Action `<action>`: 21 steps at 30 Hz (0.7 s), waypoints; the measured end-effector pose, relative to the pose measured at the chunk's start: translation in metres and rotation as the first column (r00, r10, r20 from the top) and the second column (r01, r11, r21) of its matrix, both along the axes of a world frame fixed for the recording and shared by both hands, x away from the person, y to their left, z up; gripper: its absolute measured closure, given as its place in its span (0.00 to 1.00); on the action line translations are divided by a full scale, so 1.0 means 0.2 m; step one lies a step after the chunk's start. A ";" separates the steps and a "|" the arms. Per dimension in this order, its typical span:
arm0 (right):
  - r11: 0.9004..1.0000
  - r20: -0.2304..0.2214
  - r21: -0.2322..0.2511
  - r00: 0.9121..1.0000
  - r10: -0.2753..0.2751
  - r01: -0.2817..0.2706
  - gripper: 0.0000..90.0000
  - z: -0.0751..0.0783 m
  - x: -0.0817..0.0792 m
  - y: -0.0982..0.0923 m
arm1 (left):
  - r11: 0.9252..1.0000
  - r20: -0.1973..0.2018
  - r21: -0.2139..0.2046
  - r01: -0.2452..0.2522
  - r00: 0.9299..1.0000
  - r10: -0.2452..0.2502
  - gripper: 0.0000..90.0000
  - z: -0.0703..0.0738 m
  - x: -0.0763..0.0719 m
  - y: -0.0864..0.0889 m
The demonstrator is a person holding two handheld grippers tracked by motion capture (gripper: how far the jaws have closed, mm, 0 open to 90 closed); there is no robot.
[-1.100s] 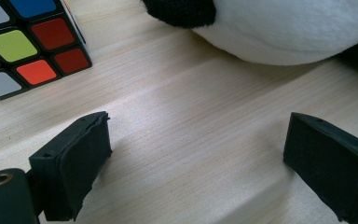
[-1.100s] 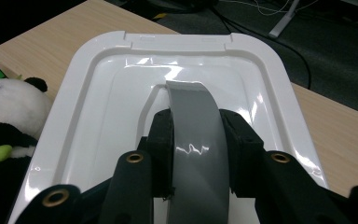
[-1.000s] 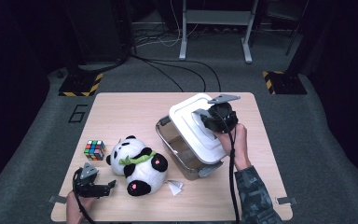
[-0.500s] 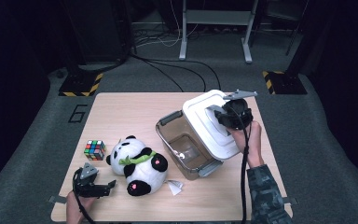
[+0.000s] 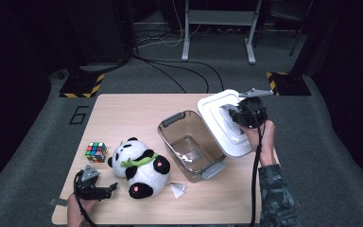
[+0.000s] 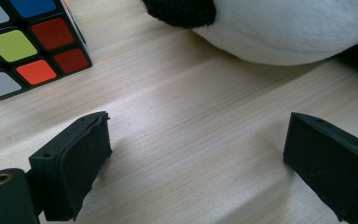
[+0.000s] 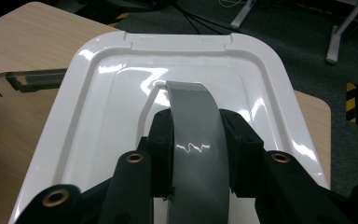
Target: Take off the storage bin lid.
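Spanning grey carpet [image 5: 38,151], pale wooden table [image 5: 137,109]

The light wooden table [image 5: 137,113] is seen from above, looking forward and down. Close to the tabletop, the left hand-held gripper view faces a multicoloured puzzle cube [image 6: 25,44] at 11 o'clock, shared with the high view. The right hand-held gripper view looks closely along a glossy white plastic lid [image 7: 121,93], likewise shared.

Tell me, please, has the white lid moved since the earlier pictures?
Yes. The white lid, gripped by the right gripper, has shifted right off the clear bin, toward the table's right edge.
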State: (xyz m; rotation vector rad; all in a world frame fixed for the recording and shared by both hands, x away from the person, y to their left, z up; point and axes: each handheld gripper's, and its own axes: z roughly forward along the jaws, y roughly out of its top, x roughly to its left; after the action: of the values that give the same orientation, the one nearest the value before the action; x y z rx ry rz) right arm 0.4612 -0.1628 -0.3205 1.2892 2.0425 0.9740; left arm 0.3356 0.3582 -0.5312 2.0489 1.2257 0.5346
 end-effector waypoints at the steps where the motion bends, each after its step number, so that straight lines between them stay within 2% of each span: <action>1: 1.000 -0.002 0.001 1.000 -0.004 0.004 0.74 0.00 0.01 -0.01 | 1.000 0.000 0.000 0.000 1.000 0.000 0.08 0.00 0.00 0.00; 16: 0.997 -0.047 0.021 0.996 -0.073 0.074 0.74 -0.10 0.09 -0.18 | 1.000 0.000 0.000 0.000 1.000 0.000 0.08 0.00 0.00 0.00; 21: 0.995 -0.043 0.006 0.995 -0.094 0.095 0.74 -0.13 0.11 -0.20 | 1.000 0.000 -0.001 0.000 1.000 0.000 0.08 0.00 0.00 0.00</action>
State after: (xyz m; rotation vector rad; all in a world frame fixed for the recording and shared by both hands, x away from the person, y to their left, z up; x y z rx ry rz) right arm 0.4827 -0.2037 -0.3466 1.4092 1.9917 0.9202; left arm 0.3357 0.3583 -0.5312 2.0483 1.2256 0.5341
